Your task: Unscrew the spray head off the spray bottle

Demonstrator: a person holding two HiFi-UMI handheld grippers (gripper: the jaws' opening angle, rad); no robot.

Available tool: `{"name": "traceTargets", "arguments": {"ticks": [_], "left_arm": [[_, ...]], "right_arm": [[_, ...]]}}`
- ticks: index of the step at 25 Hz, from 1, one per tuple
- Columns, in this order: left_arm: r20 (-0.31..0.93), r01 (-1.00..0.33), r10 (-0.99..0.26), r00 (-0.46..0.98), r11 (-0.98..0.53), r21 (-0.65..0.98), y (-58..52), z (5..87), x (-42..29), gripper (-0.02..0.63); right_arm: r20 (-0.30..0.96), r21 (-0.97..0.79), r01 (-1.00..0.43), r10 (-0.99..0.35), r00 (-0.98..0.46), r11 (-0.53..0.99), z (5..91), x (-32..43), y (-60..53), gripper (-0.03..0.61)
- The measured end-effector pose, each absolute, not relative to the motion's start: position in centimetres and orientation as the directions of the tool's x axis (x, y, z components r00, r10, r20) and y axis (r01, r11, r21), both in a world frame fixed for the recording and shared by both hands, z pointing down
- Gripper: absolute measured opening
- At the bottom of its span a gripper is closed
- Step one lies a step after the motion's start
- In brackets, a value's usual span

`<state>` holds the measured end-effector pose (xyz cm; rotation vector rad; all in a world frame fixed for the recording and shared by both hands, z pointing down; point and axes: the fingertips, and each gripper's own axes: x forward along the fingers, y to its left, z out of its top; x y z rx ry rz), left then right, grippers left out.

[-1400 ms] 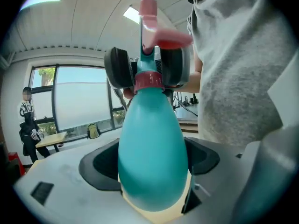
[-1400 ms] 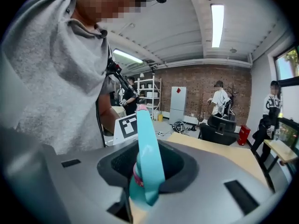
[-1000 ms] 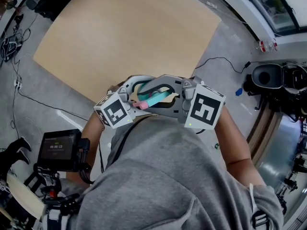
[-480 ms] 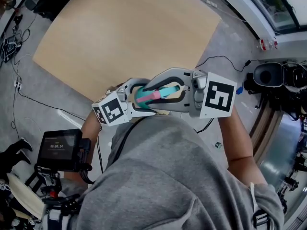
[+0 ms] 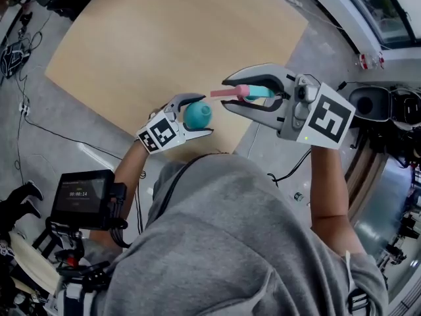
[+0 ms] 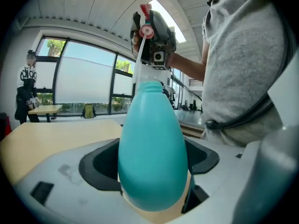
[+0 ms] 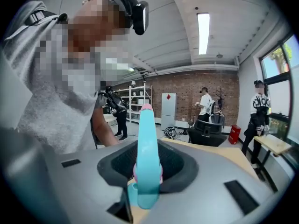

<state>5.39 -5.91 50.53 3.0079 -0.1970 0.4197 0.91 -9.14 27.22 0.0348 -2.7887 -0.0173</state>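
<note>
Left gripper [image 5: 204, 114]: clamped on the teal spray bottle [image 6: 152, 153], centre-left in the head view, over the near edge of the wooden table [image 5: 164, 38].
Right gripper [image 5: 228, 93]: closed narrowly on the teal-and-pink spray head [image 7: 147, 143], just upper right of the bottle.
Head and bottle: apart at the neck; a white dip tube [image 6: 139, 57] ran from the head toward the bottle's mouth, its lower end possibly inside.

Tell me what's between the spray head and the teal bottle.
A thin white dip tube hangs from the spray head down to the neck of the bottle, seen in the left gripper view. Nothing else spans the gap.
</note>
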Motion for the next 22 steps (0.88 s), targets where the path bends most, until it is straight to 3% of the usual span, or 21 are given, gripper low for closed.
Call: {"name": "traceTargets", "arguments": {"ticks": [5,14,22], "left_arm": [[0.307,-0.311,-0.263,0.915,-0.943,0.121,-9.2,54.6,4.1,0.397],[0.361,-0.588,-0.509,0.782,-0.794,0.153,-19.7,61.5,4.3,0.397],[0.415,-0.657,-0.545,0.728,-0.728,0.196,-18.9,65.5,1.8,0.397]], "right_arm": [[0.314,0.025,-0.169,-0.169,-0.934,0.985,26.5,2.8,-12.2,0.110],[0.271,-0.226,-0.401,-0.337,-0.901,0.888,34.7,8.3,-23.8,0.110],[0.394,-0.501,-0.547,-0.386,-0.834,0.670,47.7,9.1,-25.6,0.112]]}}
